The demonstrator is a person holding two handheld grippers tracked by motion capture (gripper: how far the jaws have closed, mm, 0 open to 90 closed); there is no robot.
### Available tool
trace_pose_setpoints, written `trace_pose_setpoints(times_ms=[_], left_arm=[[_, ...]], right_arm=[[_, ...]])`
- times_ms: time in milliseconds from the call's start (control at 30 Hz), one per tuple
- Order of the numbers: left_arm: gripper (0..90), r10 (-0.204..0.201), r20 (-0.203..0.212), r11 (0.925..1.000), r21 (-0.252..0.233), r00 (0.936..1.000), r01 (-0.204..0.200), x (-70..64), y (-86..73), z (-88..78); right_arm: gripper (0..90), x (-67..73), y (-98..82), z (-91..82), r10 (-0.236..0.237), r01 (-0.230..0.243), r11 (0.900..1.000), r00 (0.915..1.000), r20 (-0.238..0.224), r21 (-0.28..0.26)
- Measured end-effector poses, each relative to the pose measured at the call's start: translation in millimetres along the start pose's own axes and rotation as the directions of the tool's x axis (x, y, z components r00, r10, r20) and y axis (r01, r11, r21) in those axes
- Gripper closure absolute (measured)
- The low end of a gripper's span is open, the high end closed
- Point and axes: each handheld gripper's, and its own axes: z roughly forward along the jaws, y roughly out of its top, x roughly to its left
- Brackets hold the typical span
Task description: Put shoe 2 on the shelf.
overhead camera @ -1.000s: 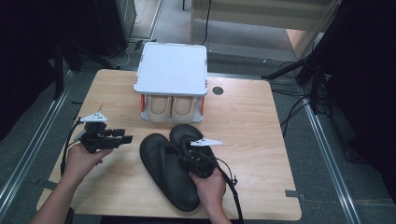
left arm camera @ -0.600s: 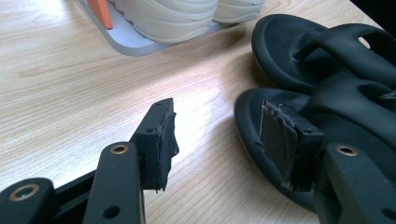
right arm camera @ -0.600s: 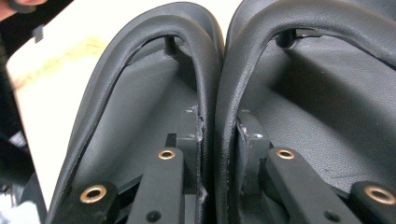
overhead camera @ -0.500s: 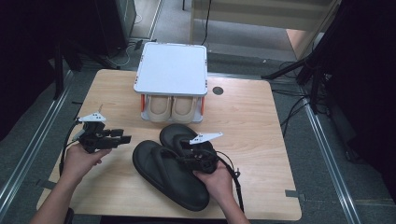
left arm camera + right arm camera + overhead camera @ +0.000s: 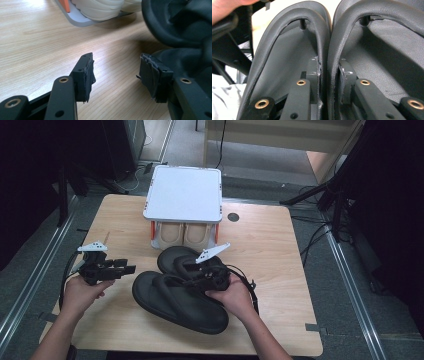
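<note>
On the table (image 5: 270, 245), our right tool (image 5: 192, 281) grips both sandals (image 5: 175, 295) by adjoining straps, toes toward our open left tool (image 5: 131, 268).

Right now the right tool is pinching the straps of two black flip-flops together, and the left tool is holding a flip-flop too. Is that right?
Not quite. The left tool holds nothing: the left gripper view shows its jaws open over bare table. The right tool does pinch the straps of both black flip-flops.

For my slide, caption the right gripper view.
Right gripper pinches the adjoining straps of two black flip-flops.
</note>
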Motion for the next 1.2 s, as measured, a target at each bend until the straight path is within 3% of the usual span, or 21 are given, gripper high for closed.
trace_pose_setpoints(times_ms=[167, 500, 933, 1200], left_arm=[[45.7, -0.018, -0.005, 0.9998, -0.006, 0.9998, 0.018, 3.0, -3.5, -3.8], [45.4, -0.026, -0.019, 0.9996, 0.004, 0.9995, 0.026, 4.1, -10.3, -9.0], [45.3, -0.041, -0.034, 0.9992, 0.002, 0.9986, 0.041, 4.8, -19.8, -17.3], [45.3, -0.045, -0.041, 0.999, -0.004, 0.9981, 0.045, 4.4, -20.7, -17.1]], right_arm=[[75.9, 0.6, 16.7, -7.1, -0.041, 0.041, 0.999, 0.998, -0.049, 0.011], [75.9, -1.3, 48.1, -27.6, -0.078, 0.079, 0.997, 0.9905, -0.113, 0.012], [75.8, -8.5, 97.9, -49.3, -0.099, 0.1, 0.995, 0.9863, -0.132, 0.003], [76.0, -20.0, 132.0, -52.2, -0.087, 0.087, 0.996, 0.9929, -0.081, -0.006]])
